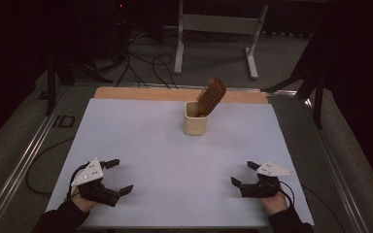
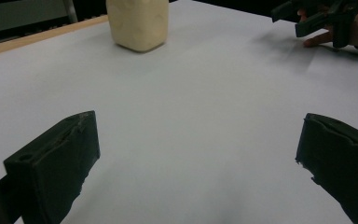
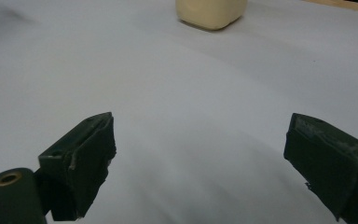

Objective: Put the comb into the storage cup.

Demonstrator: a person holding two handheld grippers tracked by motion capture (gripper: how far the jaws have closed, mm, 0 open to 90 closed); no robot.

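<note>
Lower left of the high view: left gripper (image 1: 119,175), black body, two blunt black jaws, grey three-cornered plate on top with small dark screw dots; black cable loops off beside it. Lower right: right gripper (image 1: 243,175), same black build and grey plate, thin cable curling behind. Dark sleeves at both wrists. Right gripper view: jaw pads scuffed; brass-ringed hole, lower left.

Colours here are pretty simple: cream-coloured cup (image 1: 194,124) with a reddish-brown wooden hairbrush (image 1: 211,96) in it, on a plain white table sheet (image 1: 175,160) with a light wood strip (image 1: 141,93) along the far edge. Both the left gripper (image 1: 119,175) and right gripper (image 1: 242,174) are black with pale grey top plates.
</note>
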